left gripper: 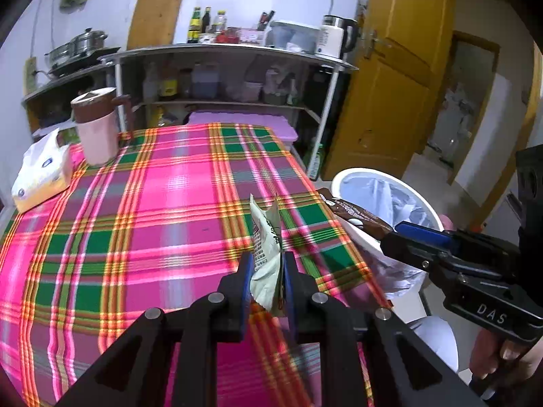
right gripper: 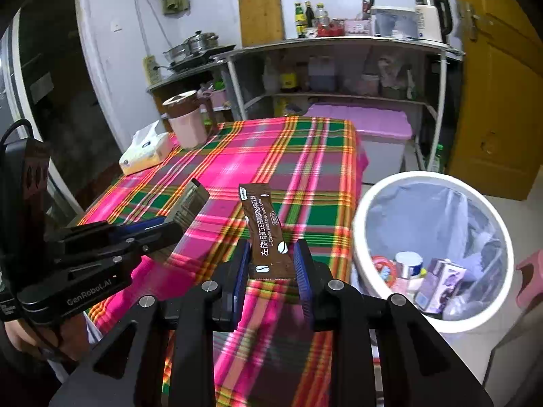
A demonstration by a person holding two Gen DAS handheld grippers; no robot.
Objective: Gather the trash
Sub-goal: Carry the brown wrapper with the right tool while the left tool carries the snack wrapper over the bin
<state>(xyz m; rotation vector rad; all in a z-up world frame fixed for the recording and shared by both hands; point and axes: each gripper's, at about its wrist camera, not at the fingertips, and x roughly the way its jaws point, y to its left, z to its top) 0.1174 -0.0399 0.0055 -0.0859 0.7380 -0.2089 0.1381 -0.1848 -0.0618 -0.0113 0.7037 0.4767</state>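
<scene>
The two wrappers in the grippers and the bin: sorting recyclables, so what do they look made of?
Brown sachet: glossy printed film, probably plastic or foil laminate. Pale wrapper: crumpled, matte, paper or thin film; unclear. Bin: smooth white plastic by its look, with a translucent liner.

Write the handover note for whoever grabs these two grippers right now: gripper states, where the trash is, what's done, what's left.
Left gripper: shut on a crumpled pale wrapper, held above the plaid tablecloth.
Right gripper: shut on a brown coffee sachet, also over the table, near its bin-side edge.
White bin: on the floor beside the table, lined with a bag, already holding a can, a small carton and other packaging.
Done: both pieces are picked up.
Left: carry each over the bin and release. No other loose trash shows on the cloth; the tissue pack and pink jug are probably not trash.
</scene>
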